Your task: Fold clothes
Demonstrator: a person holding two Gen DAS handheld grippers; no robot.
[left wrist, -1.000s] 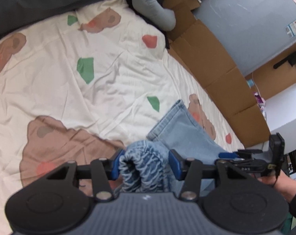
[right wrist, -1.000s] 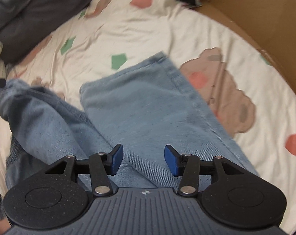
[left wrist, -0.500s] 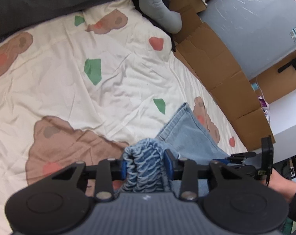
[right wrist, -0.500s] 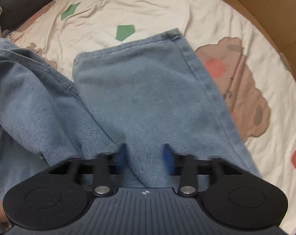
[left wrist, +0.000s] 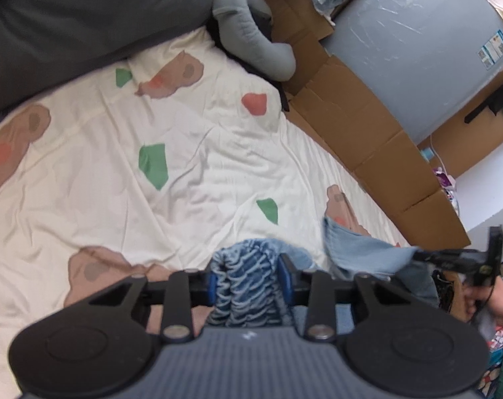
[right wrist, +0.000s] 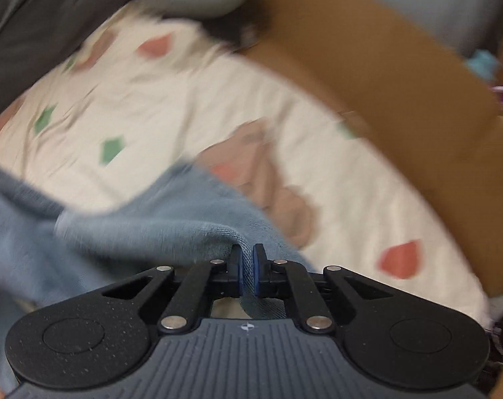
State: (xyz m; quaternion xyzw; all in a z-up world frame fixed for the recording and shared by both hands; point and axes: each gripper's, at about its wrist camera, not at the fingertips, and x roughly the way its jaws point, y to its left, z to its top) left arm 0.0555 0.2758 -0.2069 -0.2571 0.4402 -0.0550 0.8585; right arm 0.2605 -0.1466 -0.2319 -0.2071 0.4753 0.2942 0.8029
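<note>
- The left gripper [left wrist: 248, 281] is clamped on the gathered elastic waistband [left wrist: 243, 286] of the jeans [right wrist: 145, 232]; a second ago its fingers stood apart around that bunch, and half a second ago they had closed on it.
- The right gripper [right wrist: 247, 266] is clenched on a fold of denim pinched between its blue pads; a second ago it hovered spread over the flat trouser leg, so this grip is new.
- In the left wrist view the right gripper shows at 3 o'clock, with the leg hem [left wrist: 342, 236] drawn up off the bedsheet [left wrist: 191, 179], where before the leg lay flat.
- The right wrist view is smeared with motion blur, which I take to mean that hand is travelling fast.
- My reading: both ends of the jeans are now held and the cloth is leaving the bed, which fits either a shake-out or carrying one end over for a fold; the pictures do not settle which.
- Farther off, from 12 to 2 o'clock, a grey pillow [left wrist: 251, 40] and flattened cardboard [left wrist: 377, 139] border the bed, well apart from the jeans.
</note>
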